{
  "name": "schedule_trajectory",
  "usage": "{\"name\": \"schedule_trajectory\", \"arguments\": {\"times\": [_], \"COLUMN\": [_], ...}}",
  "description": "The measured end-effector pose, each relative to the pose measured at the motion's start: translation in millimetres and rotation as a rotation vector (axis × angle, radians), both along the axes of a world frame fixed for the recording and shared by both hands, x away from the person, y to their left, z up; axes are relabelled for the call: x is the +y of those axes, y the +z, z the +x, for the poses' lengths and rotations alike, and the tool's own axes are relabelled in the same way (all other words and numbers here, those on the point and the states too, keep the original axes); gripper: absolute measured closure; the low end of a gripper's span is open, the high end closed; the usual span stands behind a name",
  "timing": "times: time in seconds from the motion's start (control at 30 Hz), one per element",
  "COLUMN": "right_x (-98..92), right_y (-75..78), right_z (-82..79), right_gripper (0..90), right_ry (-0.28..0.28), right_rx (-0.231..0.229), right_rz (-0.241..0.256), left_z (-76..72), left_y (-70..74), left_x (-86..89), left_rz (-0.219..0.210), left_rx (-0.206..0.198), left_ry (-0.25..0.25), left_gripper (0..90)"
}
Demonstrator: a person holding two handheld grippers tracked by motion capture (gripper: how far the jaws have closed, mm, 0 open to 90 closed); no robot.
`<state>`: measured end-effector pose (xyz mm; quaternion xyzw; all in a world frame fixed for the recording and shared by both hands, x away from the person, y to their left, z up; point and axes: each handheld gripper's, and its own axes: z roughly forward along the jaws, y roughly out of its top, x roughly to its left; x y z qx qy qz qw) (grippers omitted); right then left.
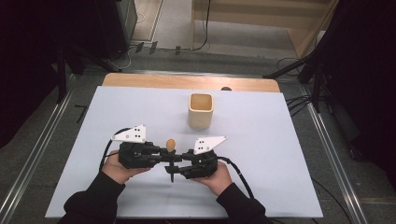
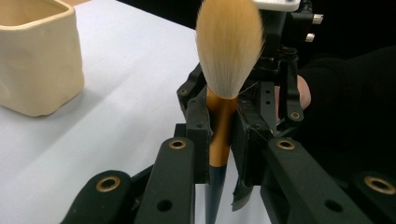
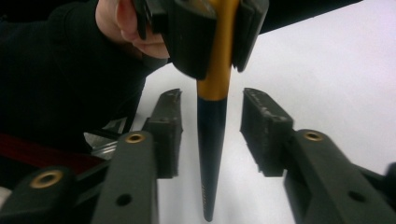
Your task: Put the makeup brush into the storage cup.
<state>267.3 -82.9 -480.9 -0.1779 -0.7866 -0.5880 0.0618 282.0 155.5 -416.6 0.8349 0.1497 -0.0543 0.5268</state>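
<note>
Evidently a handover was under way: the makeup brush was held upright above the counter, clamped at its gold ferrule by the left tongs, while the right tongs stood apart around the dark handle, so closing there was judged the next requirement, with the cream cup well beyond

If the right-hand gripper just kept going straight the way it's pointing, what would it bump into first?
Most likely the makeup brush: its dark tapered handle stands upright between the right gripper's open jaws, apart from both. Just behind it is the left gripper, shut on the brush's gold ferrule. Depth is hard to judge.
</note>
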Motion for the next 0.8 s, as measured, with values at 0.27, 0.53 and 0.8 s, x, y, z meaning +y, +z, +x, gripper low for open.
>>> {"name": "schedule_trajectory", "arguments": {"times": [0.27, 0.53, 0.8], "right_x": [0.0, 0.6, -1.4], "right_y": [-1.4, 0.4, 3.2], "right_z": [0.7, -2.1, -0.6], "right_gripper": [75.2, 78.6, 78.7], "right_ry": [-0.003, -0.003, -0.012], "right_rx": [0.012, -0.003, -0.017], "right_rz": [0.004, -0.020, -0.031], "left_z": [-0.3, 0.4, 2.0], "left_y": [-1.6, -2.6, -3.6], "left_x": [-1.6, -0.7, -0.1], "left_rz": [0.002, -0.002, -0.029], "left_rx": [-0.005, 0.018, 0.014], "left_ry": [0.000, -0.002, 0.030], "left_gripper": [78.7, 78.3, 45.6]}}
